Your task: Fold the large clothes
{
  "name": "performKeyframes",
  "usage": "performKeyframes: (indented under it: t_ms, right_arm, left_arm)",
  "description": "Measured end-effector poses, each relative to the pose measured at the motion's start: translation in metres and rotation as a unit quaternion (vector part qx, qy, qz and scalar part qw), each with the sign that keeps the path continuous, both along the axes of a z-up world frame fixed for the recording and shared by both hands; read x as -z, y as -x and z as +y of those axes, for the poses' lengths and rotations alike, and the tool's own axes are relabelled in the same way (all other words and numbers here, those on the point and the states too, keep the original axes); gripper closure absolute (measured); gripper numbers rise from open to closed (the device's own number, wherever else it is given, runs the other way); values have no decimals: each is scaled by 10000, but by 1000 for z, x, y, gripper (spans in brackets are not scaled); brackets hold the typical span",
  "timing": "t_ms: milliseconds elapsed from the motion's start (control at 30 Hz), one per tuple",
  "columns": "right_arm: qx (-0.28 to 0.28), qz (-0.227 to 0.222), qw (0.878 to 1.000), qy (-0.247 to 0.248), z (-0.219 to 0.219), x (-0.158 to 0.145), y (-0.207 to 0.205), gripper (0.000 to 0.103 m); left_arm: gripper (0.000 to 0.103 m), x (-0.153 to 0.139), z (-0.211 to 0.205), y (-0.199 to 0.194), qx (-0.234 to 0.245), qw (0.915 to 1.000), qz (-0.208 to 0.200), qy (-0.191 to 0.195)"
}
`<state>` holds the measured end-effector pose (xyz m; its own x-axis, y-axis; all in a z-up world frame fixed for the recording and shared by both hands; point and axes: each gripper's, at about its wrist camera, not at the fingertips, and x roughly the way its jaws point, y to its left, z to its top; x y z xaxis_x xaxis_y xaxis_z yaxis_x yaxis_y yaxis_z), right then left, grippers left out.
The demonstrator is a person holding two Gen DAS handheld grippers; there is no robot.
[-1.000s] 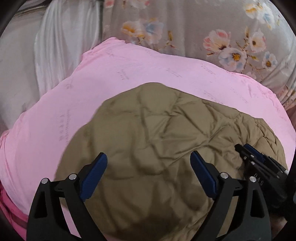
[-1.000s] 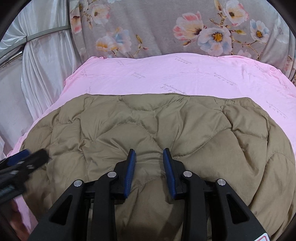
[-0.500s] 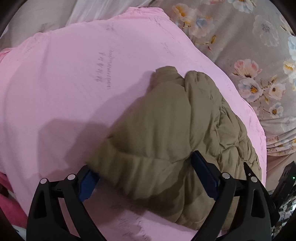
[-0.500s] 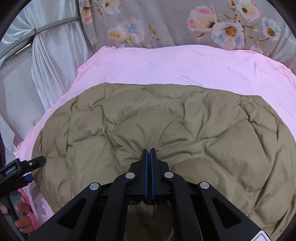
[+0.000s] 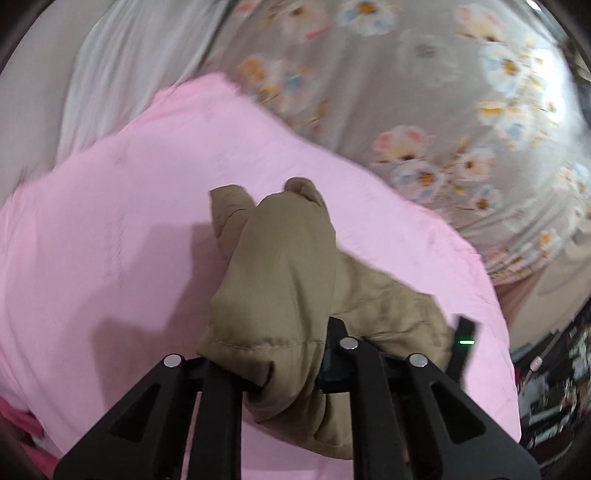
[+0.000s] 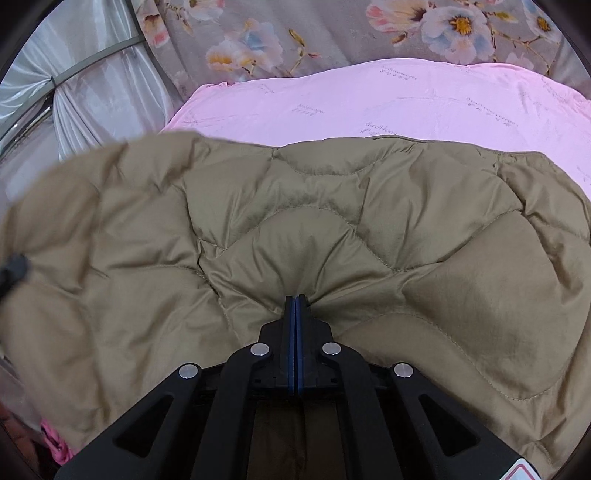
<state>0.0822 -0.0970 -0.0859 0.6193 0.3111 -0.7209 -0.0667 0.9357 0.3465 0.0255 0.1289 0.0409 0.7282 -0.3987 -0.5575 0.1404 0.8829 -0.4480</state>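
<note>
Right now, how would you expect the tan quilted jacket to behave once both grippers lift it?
The jacket probably droops: it already sags around the left gripper. Its puffy quilting suggests lightness. The right gripper pinches only a small fold, which might slip.

Quilted jacket (image 6: 332,221) on the bed sheet (image 6: 406,99) — floral curtain (image 6: 295,29) behind, drape (image 6: 92,96) left.

A pink sheet (image 6: 424,107) covers the bed, with the olive quilted coat (image 6: 332,221) on it.
</note>
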Motion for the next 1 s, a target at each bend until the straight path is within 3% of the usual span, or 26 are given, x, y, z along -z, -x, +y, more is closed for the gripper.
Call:
performKeyframes:
  t_ms: [133, 267, 333, 467, 567, 700, 800, 1000]
  right_arm:
    - [-193, 7, 9996, -203, 14, 1, -12, 103]
    - [-233, 207, 9985, -460, 2, -9, -8, 103]
    - [-212, 193, 9958, -866, -25, -22, 14, 103]
    - [-308, 481, 9928, -1055, -62, -28, 62, 102]
    - [-618, 839, 9832, -1497, -63, -10, 81, 102]
    - [-777, 832, 9828, -1453, -40, 10, 78, 101]
    - [-756, 835, 9738, -1977, -37, 23, 64, 101]
    - [-618, 616, 9695, -2292, -62, 14, 81, 101]
  left_arm:
    - [91, -41, -53, 7, 649, 9957, -598, -278]
    - [91, -48, -95, 1, 956, 9908, -744, -596]
    - [91, -55, -102, 2, 1031, 9887, -856, -666]
    - [91, -65, -106, 6, 1118, 9862, -977, -733]
    - [91, -67, -114, 8, 1238, 9843, -1005, -760]
    - [91, -70, -137, 14, 1523, 9791, -1034, -860]
    - [91, -68, -162, 24, 1818, 9720, -1074, -1026]
    - [91, -52, -223, 35, 2551, 9553, -998, -1115]
